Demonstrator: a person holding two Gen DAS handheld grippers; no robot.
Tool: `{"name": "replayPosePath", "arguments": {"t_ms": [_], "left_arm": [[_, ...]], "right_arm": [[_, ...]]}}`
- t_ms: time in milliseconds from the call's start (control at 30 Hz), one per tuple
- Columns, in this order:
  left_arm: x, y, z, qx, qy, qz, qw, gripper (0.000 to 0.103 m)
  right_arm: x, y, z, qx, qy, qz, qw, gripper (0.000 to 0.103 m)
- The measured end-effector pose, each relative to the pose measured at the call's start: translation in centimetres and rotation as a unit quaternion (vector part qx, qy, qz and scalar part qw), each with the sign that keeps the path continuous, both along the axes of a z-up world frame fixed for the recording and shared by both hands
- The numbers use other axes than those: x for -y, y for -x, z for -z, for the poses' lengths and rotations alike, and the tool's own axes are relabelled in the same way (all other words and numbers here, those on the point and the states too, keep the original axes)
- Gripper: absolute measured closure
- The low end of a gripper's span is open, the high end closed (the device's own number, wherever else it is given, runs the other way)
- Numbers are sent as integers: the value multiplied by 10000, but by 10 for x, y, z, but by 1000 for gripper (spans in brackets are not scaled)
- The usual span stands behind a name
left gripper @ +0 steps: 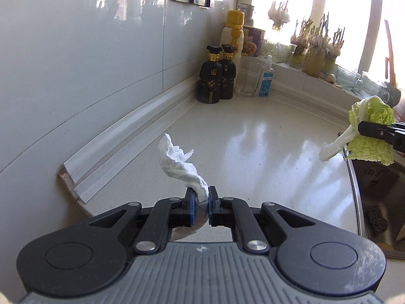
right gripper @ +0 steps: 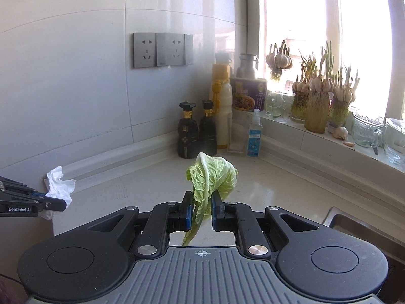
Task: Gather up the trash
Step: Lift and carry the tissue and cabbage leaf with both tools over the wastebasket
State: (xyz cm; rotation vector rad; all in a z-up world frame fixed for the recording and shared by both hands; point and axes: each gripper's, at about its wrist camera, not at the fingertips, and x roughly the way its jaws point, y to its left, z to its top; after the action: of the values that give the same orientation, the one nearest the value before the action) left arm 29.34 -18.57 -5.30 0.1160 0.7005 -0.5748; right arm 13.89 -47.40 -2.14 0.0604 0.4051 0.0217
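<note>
two grippers [left gripper: 201,200] [right gripper: 200,202], tissue [left gripper: 177,159], cabbage leaf [right gripper: 212,177]

White tiled wall [right gripper: 76,76], grey sockets [right gripper: 162,49], pale counter [left gripper: 265,152], sunlit window [right gripper: 303,12], steel sink [left gripper: 374,190].

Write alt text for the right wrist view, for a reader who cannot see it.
The right gripper is shut on a limp green cabbage leaf above a pale kitchen counter. At the left edge, the left gripper holds a crumpled white tissue; bottles and sprouting garlic line the far corner and windowsill.
</note>
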Motion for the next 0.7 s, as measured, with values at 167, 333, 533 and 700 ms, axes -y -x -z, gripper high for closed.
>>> {"name": "replayPosePath", "arguments": {"t_ms": [167, 333, 533, 700], "left_arm": [[-19, 19, 5, -163, 176, -170, 9996, 95], [-38, 37, 15, -337, 274, -346, 9985, 95], [-61, 53, 35, -636, 318, -621, 9955, 95], [-78, 62, 56, -898, 371, -857, 9916, 95]], "right_arm": [[-12, 21, 0, -4, -64, -118, 9999, 91], [-29, 42, 4, -1, -108, -300, 9995, 91], [-58, 63, 7, 11, -223, -655, 9976, 91], [-90, 79, 11, -18, -283, -1086, 9937, 91]]}}
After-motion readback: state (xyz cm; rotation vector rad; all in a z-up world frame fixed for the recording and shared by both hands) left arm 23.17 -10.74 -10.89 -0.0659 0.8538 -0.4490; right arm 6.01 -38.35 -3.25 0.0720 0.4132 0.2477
